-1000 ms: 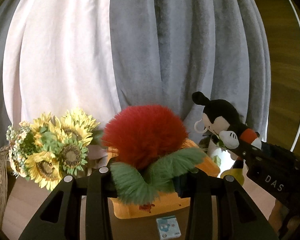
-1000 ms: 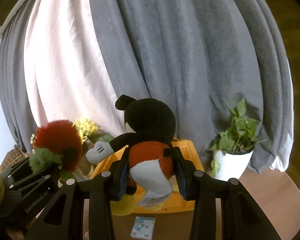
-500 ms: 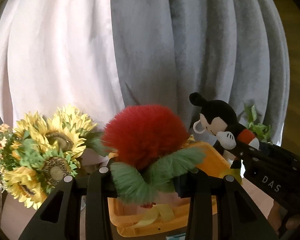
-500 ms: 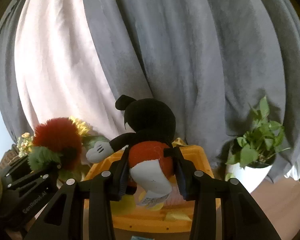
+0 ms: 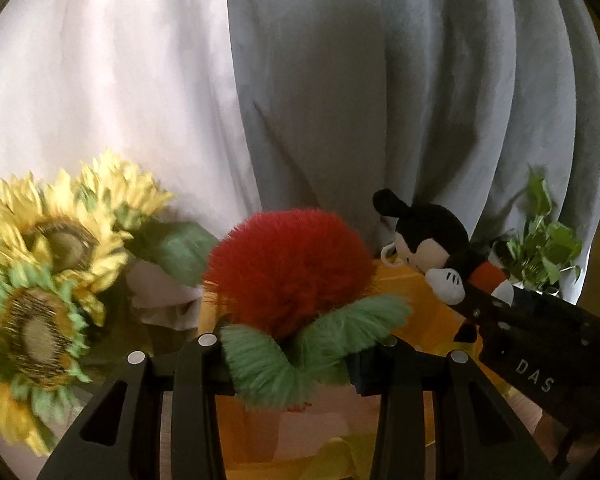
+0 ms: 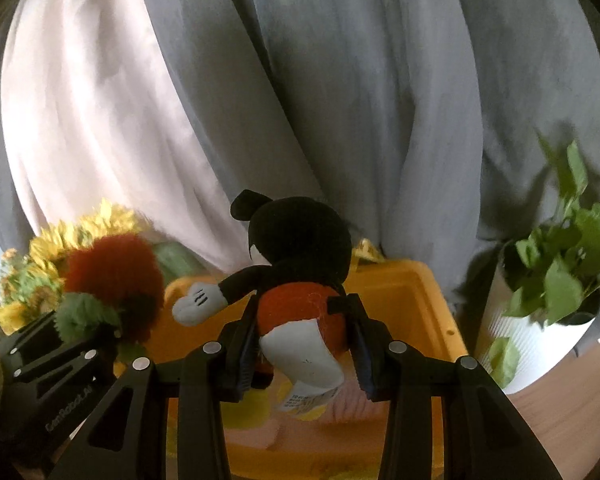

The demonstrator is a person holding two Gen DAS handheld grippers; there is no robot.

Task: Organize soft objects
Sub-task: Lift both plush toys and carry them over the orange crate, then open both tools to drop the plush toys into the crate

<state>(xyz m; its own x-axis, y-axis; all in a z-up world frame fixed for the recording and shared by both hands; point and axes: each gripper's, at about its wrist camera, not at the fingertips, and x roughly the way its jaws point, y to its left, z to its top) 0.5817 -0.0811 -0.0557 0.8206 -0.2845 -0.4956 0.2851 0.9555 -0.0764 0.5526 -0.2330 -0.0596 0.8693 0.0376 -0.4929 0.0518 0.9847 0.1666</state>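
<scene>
My left gripper [image 5: 296, 364] is shut on a fluffy red plush with green leaves [image 5: 288, 264], held over the orange bin [image 5: 416, 292]. My right gripper [image 6: 300, 344] is shut on a black mouse plush with red shorts [image 6: 300, 292], held over the same orange bin [image 6: 400, 292]. The red plush also shows at the left of the right wrist view [image 6: 112, 276]. The mouse plush [image 5: 432, 236] and the right gripper show at the right of the left wrist view. Soft yellow and pink items lie inside the bin [image 6: 340, 400].
A bunch of artificial sunflowers [image 5: 40, 280] stands left of the bin. A green plant in a white pot [image 6: 548, 280] stands right of it on the wooden table [image 6: 560, 420]. Grey and white curtains [image 6: 340, 80] hang close behind.
Both grippers have moved forward with their plush toys and now hang over the bin. The sunflowers and the plant look nearer. Both grips are unchanged.
</scene>
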